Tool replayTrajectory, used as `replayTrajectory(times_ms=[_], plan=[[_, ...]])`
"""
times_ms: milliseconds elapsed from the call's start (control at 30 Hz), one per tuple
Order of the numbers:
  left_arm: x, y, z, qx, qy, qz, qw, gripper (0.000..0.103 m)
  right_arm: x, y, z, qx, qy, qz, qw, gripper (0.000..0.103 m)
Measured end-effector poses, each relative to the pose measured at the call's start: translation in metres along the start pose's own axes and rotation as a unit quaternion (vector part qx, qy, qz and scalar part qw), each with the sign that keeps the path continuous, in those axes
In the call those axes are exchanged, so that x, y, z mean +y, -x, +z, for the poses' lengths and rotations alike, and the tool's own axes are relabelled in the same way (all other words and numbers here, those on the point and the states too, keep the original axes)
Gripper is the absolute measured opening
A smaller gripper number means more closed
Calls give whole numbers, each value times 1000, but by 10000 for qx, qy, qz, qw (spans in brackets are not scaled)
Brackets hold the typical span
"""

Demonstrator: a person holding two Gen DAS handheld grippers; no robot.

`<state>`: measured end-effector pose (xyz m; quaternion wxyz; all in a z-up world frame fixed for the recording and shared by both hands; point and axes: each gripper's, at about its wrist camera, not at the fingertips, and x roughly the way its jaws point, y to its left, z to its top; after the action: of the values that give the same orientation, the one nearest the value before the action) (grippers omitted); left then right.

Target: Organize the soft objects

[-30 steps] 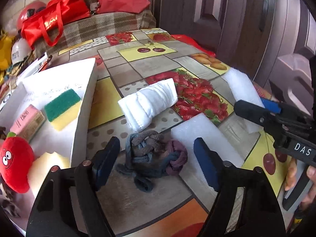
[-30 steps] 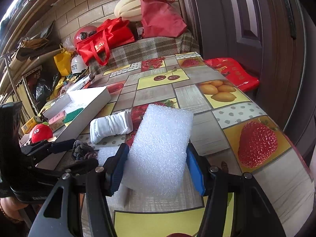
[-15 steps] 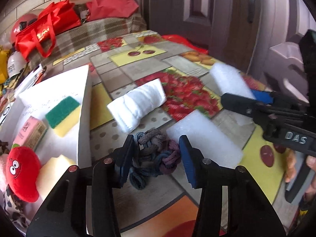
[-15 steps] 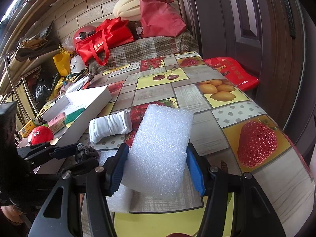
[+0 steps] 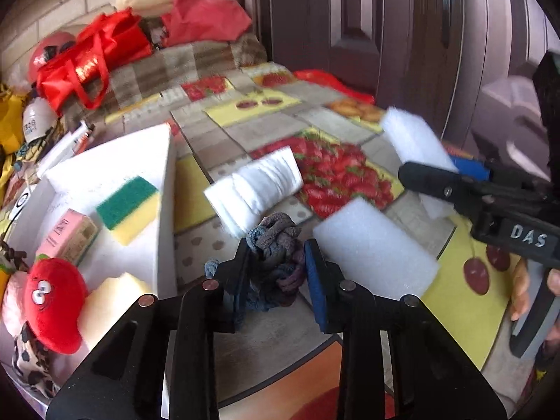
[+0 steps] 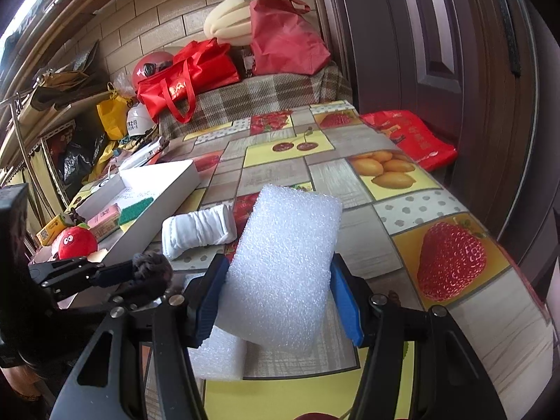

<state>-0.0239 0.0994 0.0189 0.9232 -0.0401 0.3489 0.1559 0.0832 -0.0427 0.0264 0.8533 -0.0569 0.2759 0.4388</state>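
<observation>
Knitted bundle (image 5: 276,245) was clamped in left tongs (image 5: 276,262), above counter (image 5: 455,290), for box (image 5: 164,231) at 9 o'clock | foam slab (image 6: 283,266) was clamped in right tongs (image 6: 280,301), awaiting sorting

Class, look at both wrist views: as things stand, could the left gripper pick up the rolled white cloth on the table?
Probably not yet. The left gripper is shut on the knotted rope bundle, so its jaws are occupied. The rolled white cloth lies just beyond on the table with nothing between; it would need to release the bundle first.

Pebbly white foam sheet (image 6: 283,273); knitted cloth bundle (image 5: 276,241); glossy tablecloth (image 6: 402,245).
</observation>
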Motion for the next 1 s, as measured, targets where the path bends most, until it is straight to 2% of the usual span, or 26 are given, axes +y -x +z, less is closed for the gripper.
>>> replayTrajectory(times_ms=[167,333,600,1000], plan=[[-10,29,-2,-736,-212,175,9969,29,0,7,2,-204,4,-43,9998,58],[-10,47,-6,-1189,-273,367,9918,29,6,13,1,-399,123,-172,9990,58],[7,61,-11,-1418,33,255,9896,29,24,23,1,-772,294,-302,9961,58],[32,75,-22,-1621,227,399,9857,29,45,19,1,-856,397,-305,9951,58]])
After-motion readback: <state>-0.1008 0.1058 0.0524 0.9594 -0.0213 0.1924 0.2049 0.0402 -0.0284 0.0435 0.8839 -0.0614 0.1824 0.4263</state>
